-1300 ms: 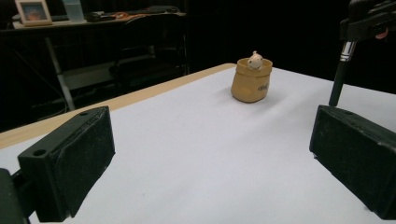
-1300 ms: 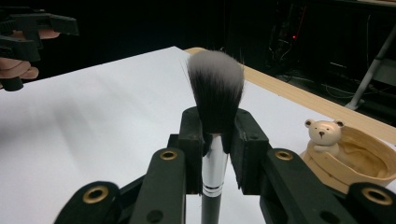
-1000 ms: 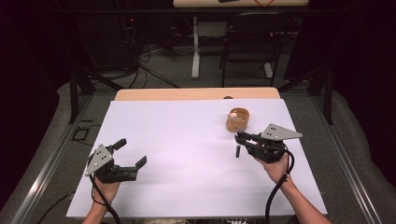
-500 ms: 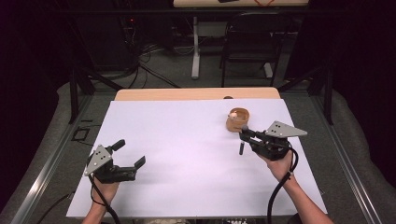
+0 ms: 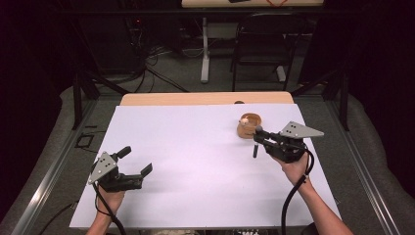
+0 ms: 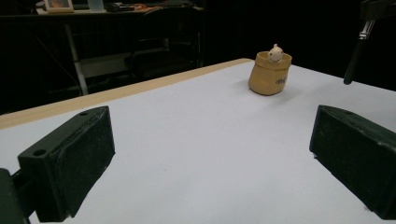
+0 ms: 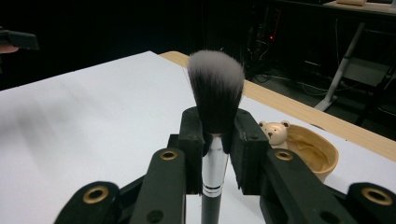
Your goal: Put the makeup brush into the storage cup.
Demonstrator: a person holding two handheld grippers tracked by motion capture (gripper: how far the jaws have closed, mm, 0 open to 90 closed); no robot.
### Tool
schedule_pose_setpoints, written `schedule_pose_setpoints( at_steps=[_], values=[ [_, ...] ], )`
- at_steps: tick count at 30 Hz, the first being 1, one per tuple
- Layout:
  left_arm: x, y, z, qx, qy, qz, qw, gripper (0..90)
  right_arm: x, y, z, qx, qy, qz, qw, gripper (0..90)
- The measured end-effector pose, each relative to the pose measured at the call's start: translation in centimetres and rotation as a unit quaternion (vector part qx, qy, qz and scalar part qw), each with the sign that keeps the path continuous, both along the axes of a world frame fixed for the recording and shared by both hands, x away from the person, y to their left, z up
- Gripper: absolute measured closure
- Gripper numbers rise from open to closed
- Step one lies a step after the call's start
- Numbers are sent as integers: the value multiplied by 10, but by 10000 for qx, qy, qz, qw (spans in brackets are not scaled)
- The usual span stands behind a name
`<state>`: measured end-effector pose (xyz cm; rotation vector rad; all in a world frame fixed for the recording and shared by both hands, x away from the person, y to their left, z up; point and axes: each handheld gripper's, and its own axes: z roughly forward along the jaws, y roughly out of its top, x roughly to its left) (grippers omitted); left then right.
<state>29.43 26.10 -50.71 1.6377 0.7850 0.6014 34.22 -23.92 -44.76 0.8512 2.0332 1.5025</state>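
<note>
My right gripper [image 5: 259,139] is shut on a makeup brush [image 7: 216,88] at its silver ferrule. The grey-tipped bristles stand above the jaws and the black handle [image 5: 255,149] hangs toward the white table cover. Just beyond it, at the far right of the table, sits a tan cup-shaped holder [image 5: 249,125] with a small bear figure [image 7: 274,132] on its rim. In the left gripper view the holder [image 6: 270,74] stands far off, with the brush handle [image 6: 355,60] to its right. My left gripper [image 5: 136,160] rests open at the near left with nothing between its jaws.
A white sheet [image 5: 195,161] covers the table, and a strip of bare wood [image 5: 195,99] shows along the far edge. Beyond the table stand a black chair [image 5: 259,44] and a desk leg [image 5: 204,49] on the dark floor.
My right gripper has drifted slightly to the right with the brush still in it. The left gripper has stayed where it was.
</note>
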Motion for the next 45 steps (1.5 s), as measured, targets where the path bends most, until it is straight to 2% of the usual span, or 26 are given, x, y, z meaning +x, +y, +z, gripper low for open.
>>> schedule_pose_setpoints(
  at_steps=[14, 29, 45],
  values=[
    [0, 0, 0, 9, -6, 1, 10000, 0, 15, -2, 7, 5, 50, -70, 10000, 759],
    [0, 0, 0, 20, 17, 6, 10000, 0, 30, -13, 20, 66, -50, -246, 9997, 759],
    [0, 0, 1, 55, -8, 11, 10000, 0, 52, -8, 34, 73, -115, -301, 9995, 760]
  ],
)
